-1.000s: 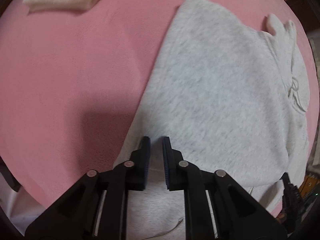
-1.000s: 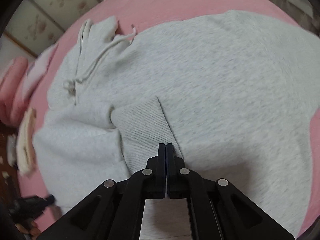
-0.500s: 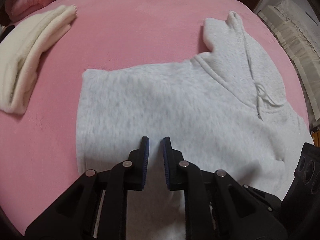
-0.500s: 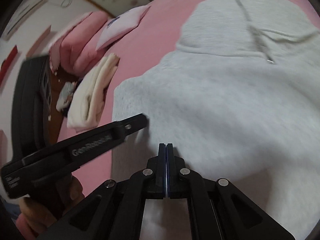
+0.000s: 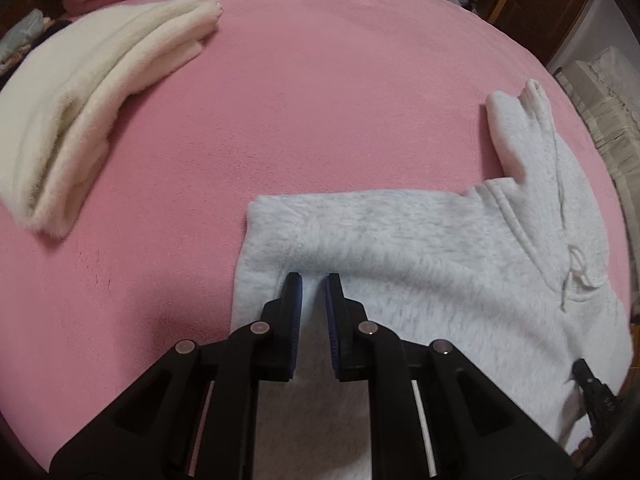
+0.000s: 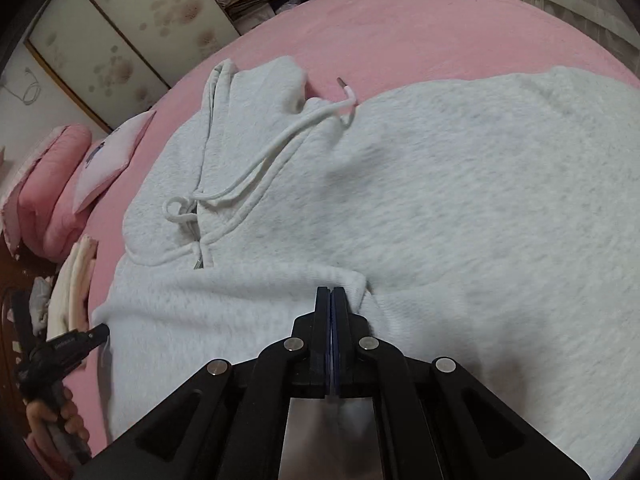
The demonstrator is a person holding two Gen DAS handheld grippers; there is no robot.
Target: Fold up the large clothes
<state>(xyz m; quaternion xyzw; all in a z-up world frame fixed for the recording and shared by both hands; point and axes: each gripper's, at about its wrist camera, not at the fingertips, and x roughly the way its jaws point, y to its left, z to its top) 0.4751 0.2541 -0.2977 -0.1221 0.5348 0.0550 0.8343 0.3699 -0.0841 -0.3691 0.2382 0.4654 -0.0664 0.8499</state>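
A light grey hoodie (image 5: 440, 280) lies flat on the pink bed cover (image 5: 320, 100), its hood (image 5: 532, 140) pointing away. My left gripper (image 5: 314, 280) hovers over the hoodie's near left corner; its jaws stand a narrow gap apart with nothing pinched. In the right wrist view the hoodie (image 6: 440, 200) fills the frame, with its white drawstring (image 6: 260, 160) loose across the collar. My right gripper (image 6: 331, 290) is shut, pads together, tip at the edge of a sleeve folded across the chest. The left gripper (image 6: 80, 340) shows at the hoodie's left edge, held by a hand (image 6: 52, 420).
A folded cream garment (image 5: 80, 100) lies on the bed to the left, with pink pillows (image 6: 52, 200) beyond it. Bare pink cover stretches between the cream garment and the hoodie. Shelves and a wooden door (image 5: 540, 8) stand past the far edge.
Both views have swung along the hoodie. The left gripper now sits at the folded left corner. The right one left the ribbed cuff for the folded sleeve below the hood. Jaws unchanged.
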